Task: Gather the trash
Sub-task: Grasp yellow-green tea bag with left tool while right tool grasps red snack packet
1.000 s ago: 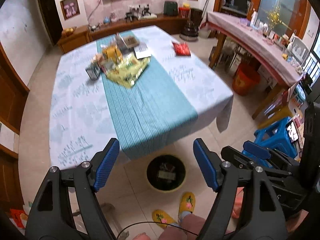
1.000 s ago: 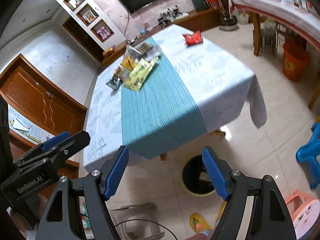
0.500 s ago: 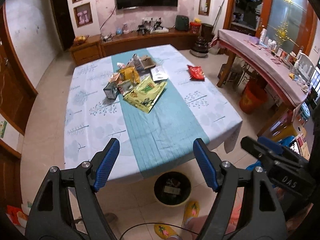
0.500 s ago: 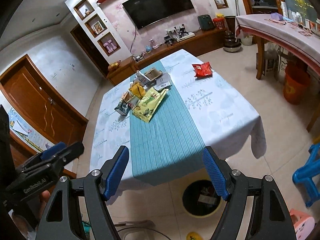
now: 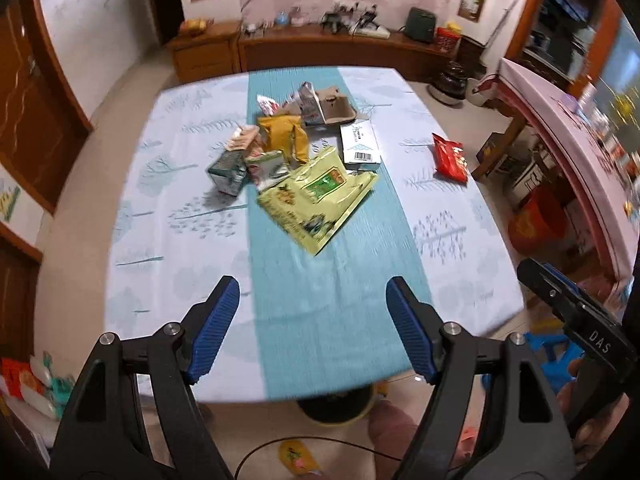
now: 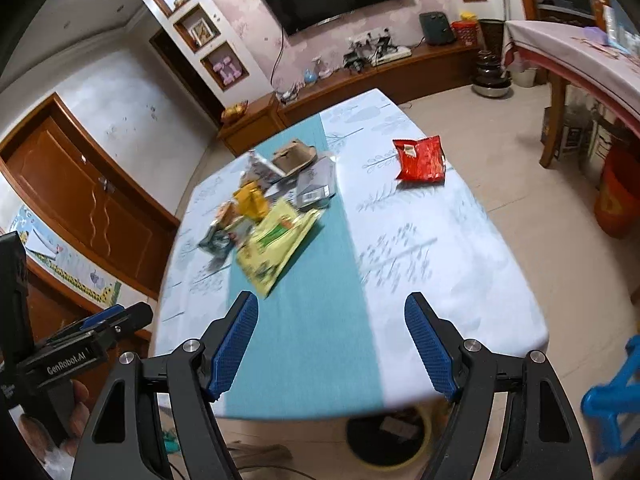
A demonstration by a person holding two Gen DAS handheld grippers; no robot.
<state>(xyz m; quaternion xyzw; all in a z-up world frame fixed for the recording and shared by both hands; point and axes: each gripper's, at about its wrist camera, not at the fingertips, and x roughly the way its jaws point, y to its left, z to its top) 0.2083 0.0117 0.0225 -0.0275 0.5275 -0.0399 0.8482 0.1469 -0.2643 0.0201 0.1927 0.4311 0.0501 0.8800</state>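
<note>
A pile of trash lies mid-table on the teal runner (image 5: 320,272): a large yellow-green bag (image 5: 316,200), a yellow pouch (image 5: 284,136), a small green carton (image 5: 228,170), a white box (image 5: 360,146) and a brown paper tray (image 5: 334,106). A red snack packet (image 5: 450,158) lies alone at the table's right side; it also shows in the right wrist view (image 6: 420,160). A dark round bin (image 6: 386,436) stands on the floor under the near table edge. My left gripper (image 5: 312,300) and right gripper (image 6: 330,320) are both open and empty, above the near edge.
A blue plastic stool (image 6: 612,400) stands at the right by the table. An orange bucket (image 6: 618,202) sits under a long side table (image 6: 580,56). A wooden cabinet (image 5: 320,46) lines the far wall. Wooden doors (image 6: 80,204) are at the left.
Both grippers have moved up and forward over the table's near edge. The trash pile now looks closer, and the bin has slid down to the frames' lower edge. Both stay open.
</note>
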